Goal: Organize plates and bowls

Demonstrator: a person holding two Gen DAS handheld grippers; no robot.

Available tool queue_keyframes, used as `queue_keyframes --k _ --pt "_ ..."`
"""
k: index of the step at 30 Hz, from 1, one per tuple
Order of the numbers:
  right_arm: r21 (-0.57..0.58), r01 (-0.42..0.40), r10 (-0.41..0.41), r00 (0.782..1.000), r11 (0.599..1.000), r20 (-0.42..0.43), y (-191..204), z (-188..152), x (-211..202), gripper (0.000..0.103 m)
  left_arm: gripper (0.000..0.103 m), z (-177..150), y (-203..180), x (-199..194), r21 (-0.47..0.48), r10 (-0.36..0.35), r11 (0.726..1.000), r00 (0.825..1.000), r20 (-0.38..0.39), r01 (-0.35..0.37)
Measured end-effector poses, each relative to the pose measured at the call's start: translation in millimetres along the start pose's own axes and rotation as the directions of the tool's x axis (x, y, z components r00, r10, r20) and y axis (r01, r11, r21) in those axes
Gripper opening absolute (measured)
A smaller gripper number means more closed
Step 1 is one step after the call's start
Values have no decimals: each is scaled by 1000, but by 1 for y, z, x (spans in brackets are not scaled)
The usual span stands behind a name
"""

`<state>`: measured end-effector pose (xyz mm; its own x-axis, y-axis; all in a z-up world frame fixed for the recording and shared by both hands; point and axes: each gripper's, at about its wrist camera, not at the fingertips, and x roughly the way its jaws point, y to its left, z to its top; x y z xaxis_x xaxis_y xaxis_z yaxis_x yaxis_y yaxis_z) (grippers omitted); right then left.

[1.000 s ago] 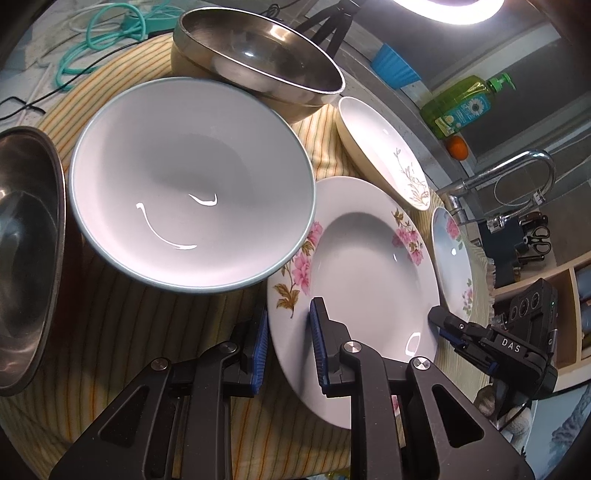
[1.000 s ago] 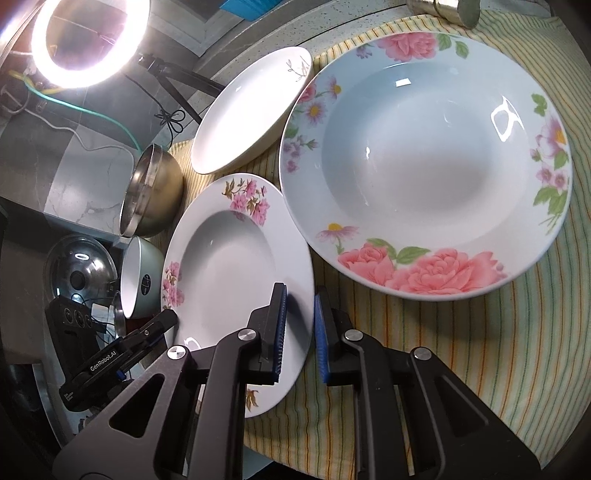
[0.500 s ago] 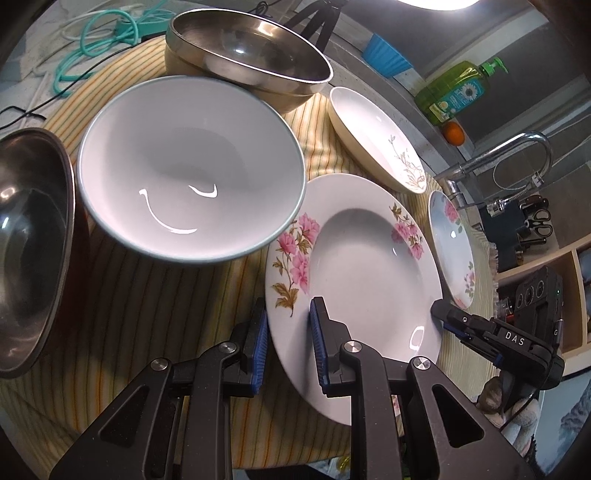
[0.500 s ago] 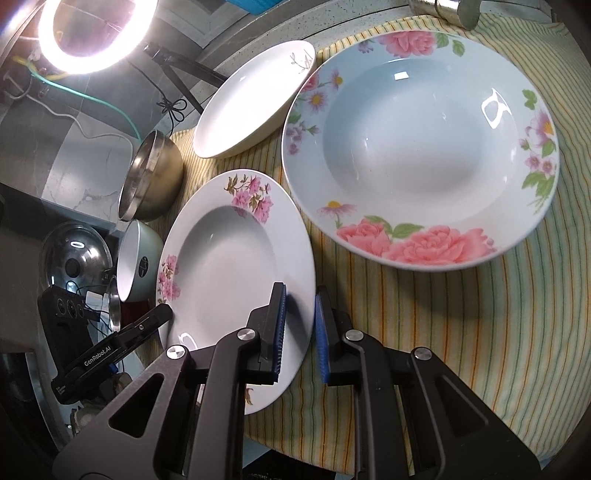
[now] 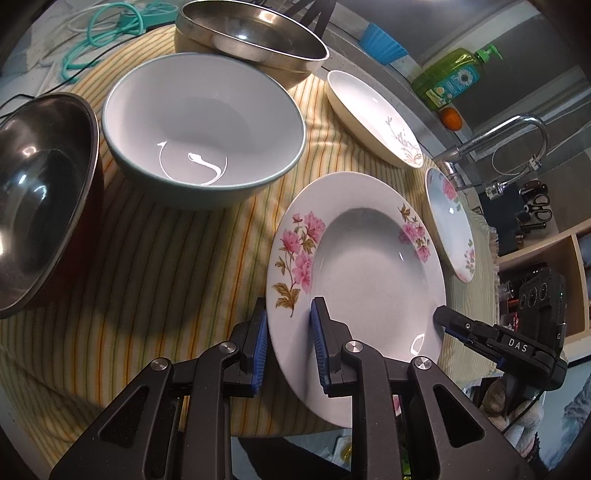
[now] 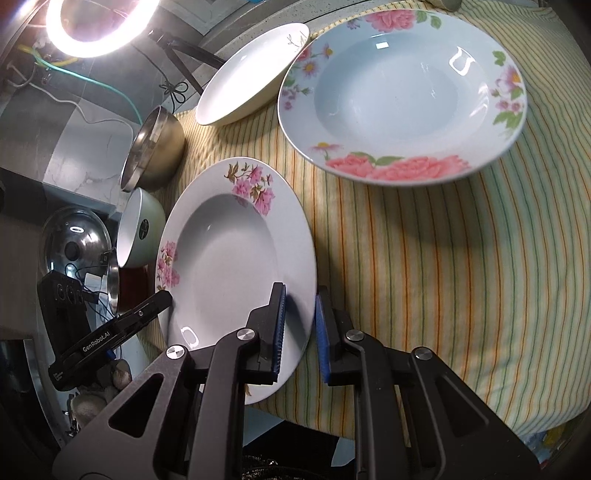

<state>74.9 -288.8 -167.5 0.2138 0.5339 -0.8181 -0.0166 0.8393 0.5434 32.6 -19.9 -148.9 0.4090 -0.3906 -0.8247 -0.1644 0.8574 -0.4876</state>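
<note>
Stacking has barely begun: bowls and plates lie singly on the striped cloth (image 5: pixel 166 266). From nine o'clock sit a dark steel bowl (image 5: pixel 40 206), white bowl (image 5: pixel 203 125) and brass bowl (image 5: pixel 251 40). Both the left gripper (image 5: pixel 286 343) and right gripper (image 6: pixel 299 328) clamp opposite rims of the pink-flowered plate (image 5: pixel 369 266), centre. Beyond, at three o'clock, a blue floral plate (image 6: pixel 402 92), faucet (image 5: pixel 517 136) and soap bottle (image 5: pixel 450 77).

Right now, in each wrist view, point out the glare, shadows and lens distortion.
Left wrist view: curly glare streaks inside the white ceramic bowl, fisheye bending of the striped yellow tablecloth. Right wrist view: the glowing ring light blows out, and the blue floral plate casts a shadow.
</note>
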Motion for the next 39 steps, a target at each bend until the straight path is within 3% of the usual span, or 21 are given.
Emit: queue_keyframes --k 27,28,31,32,37,39 --pt "-32 36 -36 999 999 -5 4 -13 -5 18 21 -4 -5 -1 36 24 999 1000 -1 -24" --pt "-39 38 -38 999 999 -1 4 -12 -6 23 21 -4 -5 -2 40 30 999 1000 1 -30" --pt "-55 53 -52 998 997 23 5 -10 -13 53 21 -3 -7 -7 47 39 998 999 16 -39" --pt "-61 63 -61 997 996 40 6 -10 -17 58 21 -3 -7 -9 50 42 998 999 20 -43" --pt "-102 100 -91 992 990 85 9 -6 -34 59 26 -3 -11 -19 71 58 996 998 40 -60" --pt "-119 129 -117 987 984 107 9 -5 -40 63 34 -4 -14 -21 78 62 995 997 46 -65"
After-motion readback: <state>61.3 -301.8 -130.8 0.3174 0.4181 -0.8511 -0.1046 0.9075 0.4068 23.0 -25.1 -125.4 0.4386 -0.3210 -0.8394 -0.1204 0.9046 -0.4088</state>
